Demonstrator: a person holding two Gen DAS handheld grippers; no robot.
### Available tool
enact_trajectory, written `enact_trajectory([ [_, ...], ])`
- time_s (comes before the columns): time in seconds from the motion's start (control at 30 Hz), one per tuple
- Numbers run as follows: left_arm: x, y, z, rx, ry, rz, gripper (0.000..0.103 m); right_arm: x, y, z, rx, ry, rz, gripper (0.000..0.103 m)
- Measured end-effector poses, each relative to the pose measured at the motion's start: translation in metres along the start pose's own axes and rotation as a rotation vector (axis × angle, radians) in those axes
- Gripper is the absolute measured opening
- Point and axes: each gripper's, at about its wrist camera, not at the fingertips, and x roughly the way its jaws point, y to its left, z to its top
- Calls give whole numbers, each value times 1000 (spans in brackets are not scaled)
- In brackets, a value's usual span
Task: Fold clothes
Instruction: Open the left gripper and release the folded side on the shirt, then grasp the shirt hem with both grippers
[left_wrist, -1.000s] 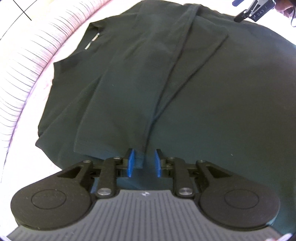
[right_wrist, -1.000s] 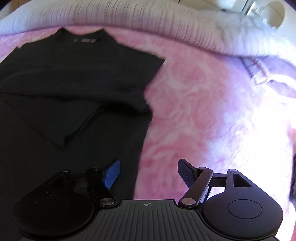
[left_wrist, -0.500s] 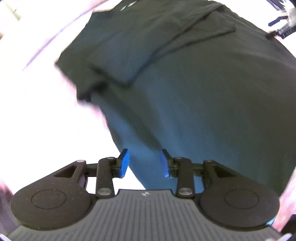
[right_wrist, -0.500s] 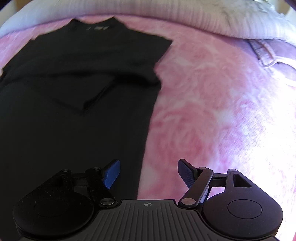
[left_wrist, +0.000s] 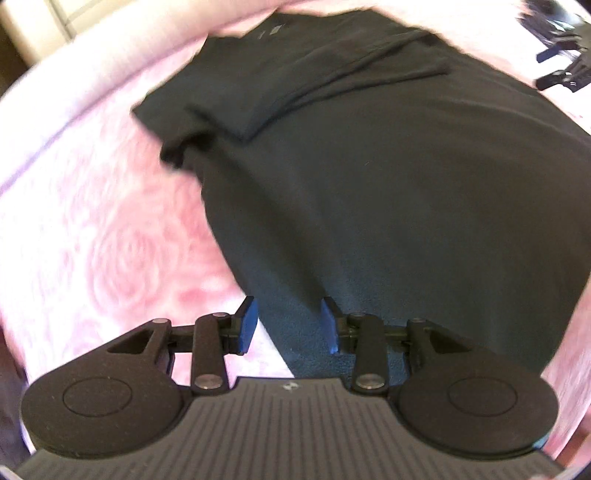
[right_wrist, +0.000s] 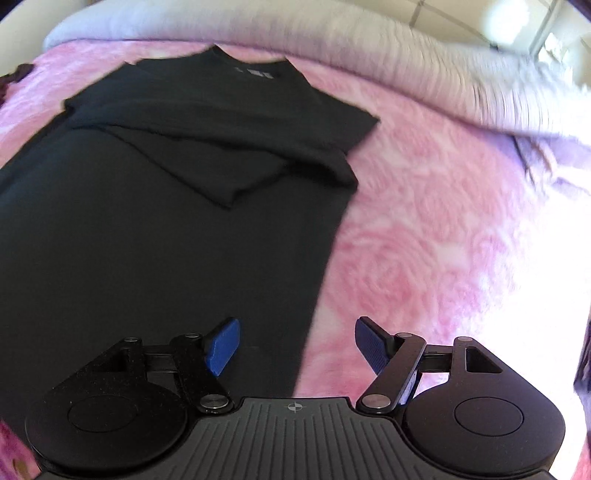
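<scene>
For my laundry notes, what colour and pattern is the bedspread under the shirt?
Pink, with a rose pattern; the bedspread shows best in the right wrist view.

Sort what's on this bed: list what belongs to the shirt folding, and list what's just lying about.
For the folding:
- black T-shirt, sleeves already folded in
- left gripper, open, over the shirt's edge
- right gripper, open, over the other edge

Lying about:
- pink rose-patterned blanket beneath
- white ribbed cover at the far side
- lilac garment
</scene>
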Motion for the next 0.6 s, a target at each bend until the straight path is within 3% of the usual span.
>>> enact_trajectory([
  [0.13,-5,-6,-15,38,-59,1,33,-5,29,-14,-77,-28,-21,73],
  [0.3,3,-16,-30,64,-114,63,35,7,52,-34,-143,-69,3,73],
  [0.47,9,-25,-40,99,-185,118,37,25,58,-55,-148,-213,10,73],
  [0.6,10,-37,-45,199,-228,169,36,26,58,-66,-115,-291,0,73],
])
